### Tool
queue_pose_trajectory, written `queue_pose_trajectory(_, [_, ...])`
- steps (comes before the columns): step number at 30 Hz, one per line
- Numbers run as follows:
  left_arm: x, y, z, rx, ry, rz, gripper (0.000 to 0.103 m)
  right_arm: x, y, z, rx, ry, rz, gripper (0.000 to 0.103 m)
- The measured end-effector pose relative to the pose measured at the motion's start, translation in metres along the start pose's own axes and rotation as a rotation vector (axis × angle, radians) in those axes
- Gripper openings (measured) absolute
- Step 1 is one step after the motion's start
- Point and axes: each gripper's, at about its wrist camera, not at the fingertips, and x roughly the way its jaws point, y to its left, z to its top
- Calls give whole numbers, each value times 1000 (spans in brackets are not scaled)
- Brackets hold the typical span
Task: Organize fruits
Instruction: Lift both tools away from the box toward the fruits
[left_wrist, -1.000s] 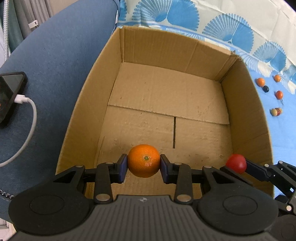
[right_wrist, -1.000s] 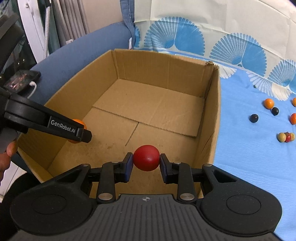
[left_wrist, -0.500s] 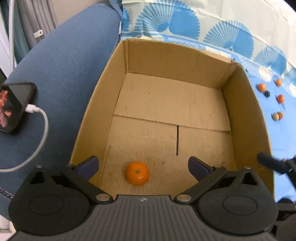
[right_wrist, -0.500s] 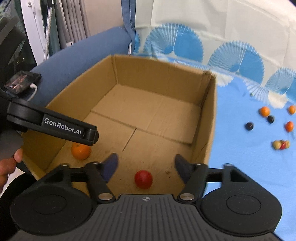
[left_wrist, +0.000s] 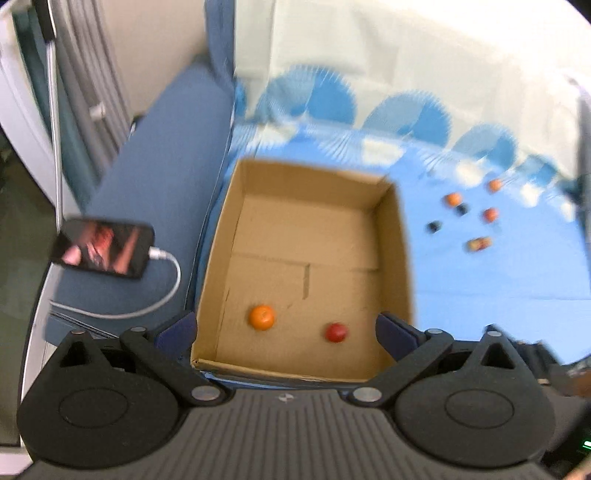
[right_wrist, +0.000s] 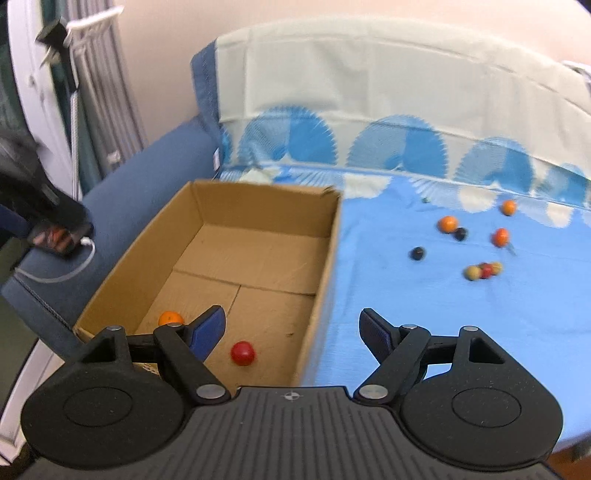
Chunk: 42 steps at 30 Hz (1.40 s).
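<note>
Both my left gripper (left_wrist: 284, 332) and right gripper (right_wrist: 291, 328) wide, empty; orange (left_wrist: 262, 316) and red fruit (left_wrist: 336, 331) boxed; next, descend squarely over one loose fruit (right_wrist: 447, 224), avoiding neighbours.

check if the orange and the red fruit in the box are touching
Apart. The left wrist view shows bare cardboard between the orange and the red fruit.

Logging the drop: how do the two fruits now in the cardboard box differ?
The orange fruit is bigger and lies nearer the box's left wall; the red fruit is smaller, to its right and slightly nearer the front wall. Both are round, rest loose on the cardboard box floor, apart, clear of either gripper.
</note>
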Motion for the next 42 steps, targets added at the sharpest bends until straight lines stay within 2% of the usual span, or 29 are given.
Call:
queue_pose_trajectory(4, [-77,-25,1,22,-81,-60,103,-48,-19,-3,57,-65,-33,81])
queue_pose_trajectory(7, [-128,-47,-2,40,-157,-121,103,-69,-31,-7,85,-100,-57,82])
queue_pose_trajectory(10, [-164,-65,-6,48,-210,-176,103,-87,-42,-13,110,-125,-87,82])
queue_pose_trajectory(14, [-194,-88,-15,53,-278,-210,103,-100,-55,-19,141,-141,-107,82])
queue_pose_trajectory(19, [-208,-111,-19,68,-322,-224,103,-117,-76,-29,177,-165,-143,82])
queue_pose_trajectory(29, [-211,-145,-22,102,-303,-252,103,-133,-116,-46,257,-199,-185,84])
queue_pose_trajectory(32, [-211,-154,-24,125,-322,-254,103,-133,-126,-51,274,-200,-197,84])
queue_pose_trajectory(37, [-201,-187,-21,209,-288,-251,103,-130,-144,-54,309,-194,-215,84])
queue_pose_trajectory(42, [-182,-216,-8,214,-269,-246,103,-125,-170,-60,351,-182,-243,84])
